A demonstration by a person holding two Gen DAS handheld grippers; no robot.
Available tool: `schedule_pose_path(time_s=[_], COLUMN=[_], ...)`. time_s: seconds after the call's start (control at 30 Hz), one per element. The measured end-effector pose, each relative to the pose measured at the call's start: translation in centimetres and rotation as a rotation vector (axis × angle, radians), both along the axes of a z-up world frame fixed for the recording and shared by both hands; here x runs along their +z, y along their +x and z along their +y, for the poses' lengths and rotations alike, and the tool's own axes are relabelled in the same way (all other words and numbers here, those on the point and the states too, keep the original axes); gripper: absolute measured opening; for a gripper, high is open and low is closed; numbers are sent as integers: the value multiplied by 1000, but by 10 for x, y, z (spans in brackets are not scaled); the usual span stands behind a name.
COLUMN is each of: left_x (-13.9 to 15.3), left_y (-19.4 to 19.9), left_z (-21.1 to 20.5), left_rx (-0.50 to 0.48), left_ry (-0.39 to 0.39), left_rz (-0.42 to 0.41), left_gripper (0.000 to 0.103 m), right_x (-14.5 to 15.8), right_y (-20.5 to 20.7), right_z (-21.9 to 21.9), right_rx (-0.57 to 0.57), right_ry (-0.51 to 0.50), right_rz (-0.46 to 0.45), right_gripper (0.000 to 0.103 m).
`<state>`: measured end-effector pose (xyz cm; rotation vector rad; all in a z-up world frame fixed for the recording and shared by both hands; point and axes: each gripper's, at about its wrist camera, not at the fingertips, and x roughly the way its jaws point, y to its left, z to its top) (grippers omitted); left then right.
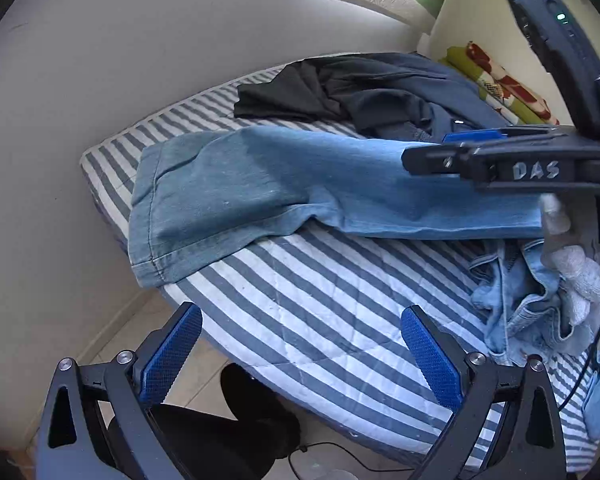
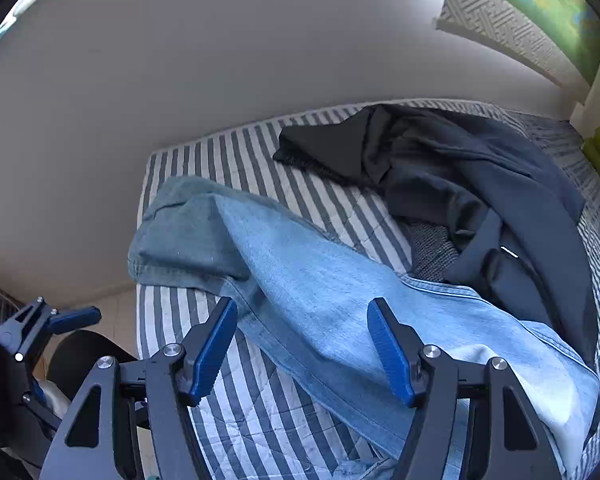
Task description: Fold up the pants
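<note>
A: While the jeans (image 2: pixel 312 300) are lying slantwise across the striped bed (image 2: pixel 260 412), cuffs overhanging its left edge, both tongs, left (image 1: pixel 300 356) and right (image 2: pixel 302 352), are gaping, gripping nothing.

B: The cuffs are risking sliding floorward; the dark clothes (image 2: pixel 480 200) by the far edge are crowding the fold. No containers are showing.

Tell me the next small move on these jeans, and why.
Probably lower the right gripper onto the jeans and close. Both it and the left gripper are open and empty, and the jeans lie stretched across the striped mattress, unfolded.
</note>
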<state>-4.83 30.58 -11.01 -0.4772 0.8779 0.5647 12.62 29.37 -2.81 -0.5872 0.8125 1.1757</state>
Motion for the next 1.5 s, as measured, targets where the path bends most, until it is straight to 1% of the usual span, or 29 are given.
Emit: schedule_pose_path(time_s=[0.1, 0.13, 0.17, 0.23, 0.27, 0.3, 0.43, 0.57, 0.7, 0.77, 0.83, 0.97, 1.07, 1.2, 1.5], left_x=[-2, -2, -2, -1, 0, 1, 4, 7, 12, 15, 18, 22, 23, 27, 41], left_y=[2, 4, 5, 9, 11, 13, 20, 29, 38, 44, 50, 65, 75, 87, 98], left_z=[0, -1, -2, -5, -7, -9, -16, -27, -43, -53, -65, -90, -111, -134, -169], left_rx=[-2, -6, -10, -18, -23, -29, -49, -73, -106, -128, -154, -210, -251, -298, -349], left_ry=[1, 4, 5, 8, 10, 12, 22, 32, 47, 52, 59, 74, 88, 110, 158], left_rz=[4, 6, 6, 6, 5, 4, 0, 1, -5, -7, -10, -9, -4, 2, 1], left_gripper=[101, 101, 101, 101, 101, 101, 101, 101, 101, 101, 101, 101, 101, 101, 101], right_x=[-16, -19, -22, -27, -28, -26, -16, 2, 23, 32, 38, 49, 55, 60, 62], right_y=[2, 4, 5, 9, 12, 14, 15, 26, 49, 59, 64, 65, 64, 62, 68], right_z=[10, 9, 8, 7, 4, 0, -14, -42, -91, -118, -140, -185, -214, -242, -300], right_rx=[-11, -26, -50, -88, -107, -122, -172, -275, -427, -489, -535, -624, -673, -722, -813], right_ry=[-80, -100, -117, -158, -164, -154, -103, -29, 45, 64, 73, 91, 104, 115, 149], right_rz=[-39, -42, -53, -61, -50, -45, -75, -80, -70, -69, -67, -98, -102, -135, -124], right_gripper=[64, 60, 54, 12, 5, 3, 1, 1, 1, 1, 1, 1, 1, 1, 1])
